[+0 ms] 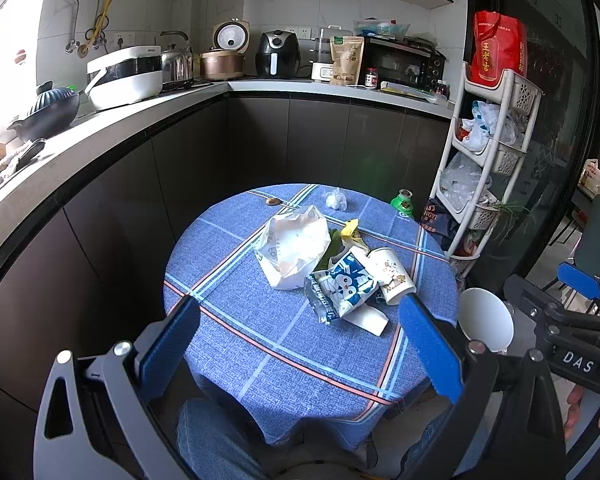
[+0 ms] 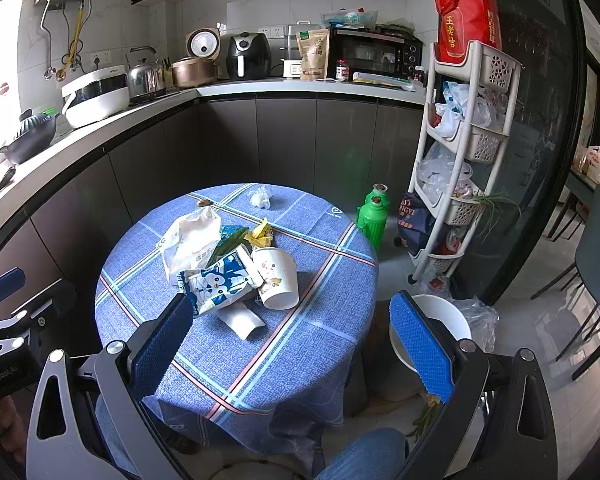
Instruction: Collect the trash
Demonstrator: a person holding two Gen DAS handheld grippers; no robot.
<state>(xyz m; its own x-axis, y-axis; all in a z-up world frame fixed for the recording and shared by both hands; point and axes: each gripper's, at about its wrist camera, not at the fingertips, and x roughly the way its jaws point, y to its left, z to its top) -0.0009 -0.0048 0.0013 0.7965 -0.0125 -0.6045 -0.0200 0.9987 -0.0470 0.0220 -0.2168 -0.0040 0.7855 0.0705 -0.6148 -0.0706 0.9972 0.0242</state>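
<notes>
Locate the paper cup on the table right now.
The paper cup lies tipped on its side at the right edge of the trash pile near the table's middle, against the blue cartoon snack wrapper, in both wrist views.

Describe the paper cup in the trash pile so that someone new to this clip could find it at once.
Start at the round table with the blue checked cloth. In the litter heap at its centre, the paper cup lies tipped on its side at the heap's right edge, beside a blue cartoon snack wrapper. It is the only cup, white with small printed pictures.
</notes>
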